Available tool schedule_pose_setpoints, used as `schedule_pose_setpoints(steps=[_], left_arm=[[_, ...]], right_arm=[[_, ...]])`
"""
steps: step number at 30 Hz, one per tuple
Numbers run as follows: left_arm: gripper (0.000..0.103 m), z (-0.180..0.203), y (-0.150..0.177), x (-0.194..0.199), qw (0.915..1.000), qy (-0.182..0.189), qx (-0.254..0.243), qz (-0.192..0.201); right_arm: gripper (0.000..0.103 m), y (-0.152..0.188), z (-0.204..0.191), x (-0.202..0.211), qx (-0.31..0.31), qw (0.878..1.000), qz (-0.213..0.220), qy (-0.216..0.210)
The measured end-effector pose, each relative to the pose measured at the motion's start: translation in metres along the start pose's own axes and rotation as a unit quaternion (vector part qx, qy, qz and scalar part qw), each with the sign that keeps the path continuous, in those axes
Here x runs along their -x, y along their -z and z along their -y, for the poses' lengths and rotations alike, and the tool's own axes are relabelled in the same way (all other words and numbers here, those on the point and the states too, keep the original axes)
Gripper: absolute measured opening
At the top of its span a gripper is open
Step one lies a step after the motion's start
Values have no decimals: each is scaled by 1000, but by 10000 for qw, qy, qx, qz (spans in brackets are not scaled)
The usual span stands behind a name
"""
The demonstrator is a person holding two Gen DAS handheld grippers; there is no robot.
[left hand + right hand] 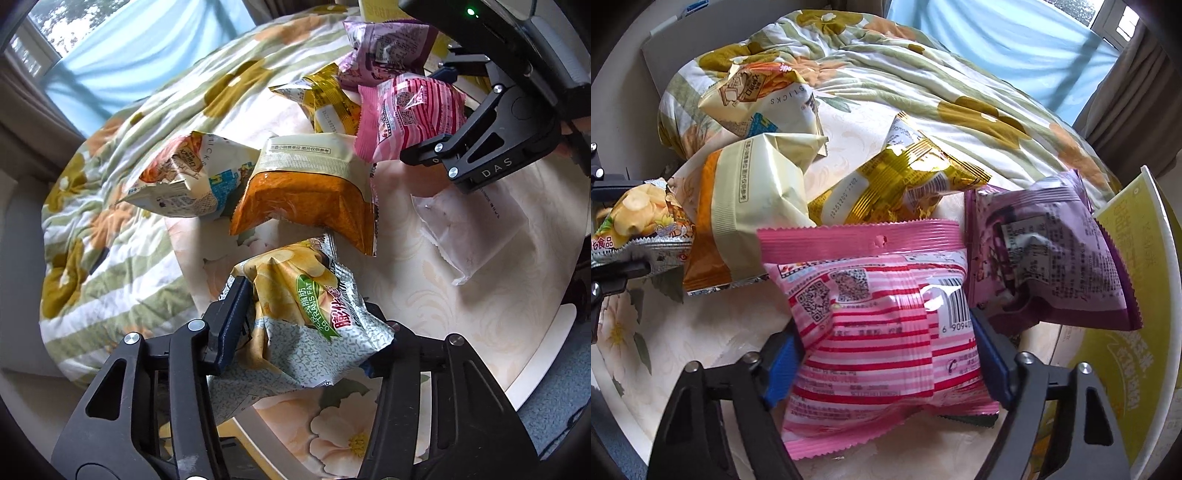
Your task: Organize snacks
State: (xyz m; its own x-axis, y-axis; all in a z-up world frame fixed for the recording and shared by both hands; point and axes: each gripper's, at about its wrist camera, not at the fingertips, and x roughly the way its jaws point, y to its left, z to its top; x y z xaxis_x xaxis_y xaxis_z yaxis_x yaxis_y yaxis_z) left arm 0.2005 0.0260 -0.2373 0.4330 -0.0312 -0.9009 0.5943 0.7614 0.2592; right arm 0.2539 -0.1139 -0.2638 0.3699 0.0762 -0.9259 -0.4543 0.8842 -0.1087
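**Ana:** Left wrist view first: the left gripper (306, 314) is closed on a crumpled yellow-and-green chip bag (295, 306), fingers pinching it from both sides, above the floral desk (424, 295). What does the other one have?

**Ben:** The right gripper (886, 354) is clamped across the lower half of the pink striped snack packet (875, 302), blue pads (783, 365) pressing in at each edge. So both are full.

**Ana:** Where is the rest, taking the pink packet as the marker?

**Ben:** From the right wrist view, the purple packet (1052, 254) is just right of it, touching; the gold foil packet (908, 181) lies behind it; the orange-and-cream bag (746, 214) is to its left, and the STICKS bag (764, 99) is further back beyond that, by the flowered quilt (960, 85). A yellow-green box (1137, 295) stands right of the purple packet. A clear flat sachet (476, 229) lies on the desk below the pink packet in the left view.

**Ana:** How would you carry on?

**Ben:** My guess is the box is the destination. Keep the squeeze light, since these puffed bags could burst or slip. Lift the pink packet clear of the purple one before swinging it over, so nothing gets dragged, and move one gripper at a time so they don't collide.
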Motion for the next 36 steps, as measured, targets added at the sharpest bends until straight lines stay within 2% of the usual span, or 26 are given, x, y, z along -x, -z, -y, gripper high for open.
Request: schedule_pose_setpoints(steps=[6,9,16,21,28,31,36], left_arm=[[42,-6,3,9,9998,-20,181,82],[41,-13,5,15,9991,82,401,128],[41,-31,11,35,9930,415,1073,278],[41,-37,5,64,9887,453,1330,526],[41,-29,-39,112,9849,410,1299,1070],[41,-15,-68,132,9825,396,1258,1318],[41,17,-125,153,9754,580,1304,1681]], right_arm=[[69,3,-2,9,-98,9999,62,54],[69,3,-2,19,-167,9997,169,65],[69,6,-1,52,-371,9984,431,34],[69,11,0,81,-570,9966,595,18],[69,20,22,135,-1127,9892,935,16],[69,30,45,162,-1424,9837,1099,35],[69,50,95,200,-1806,9757,1229,170]])
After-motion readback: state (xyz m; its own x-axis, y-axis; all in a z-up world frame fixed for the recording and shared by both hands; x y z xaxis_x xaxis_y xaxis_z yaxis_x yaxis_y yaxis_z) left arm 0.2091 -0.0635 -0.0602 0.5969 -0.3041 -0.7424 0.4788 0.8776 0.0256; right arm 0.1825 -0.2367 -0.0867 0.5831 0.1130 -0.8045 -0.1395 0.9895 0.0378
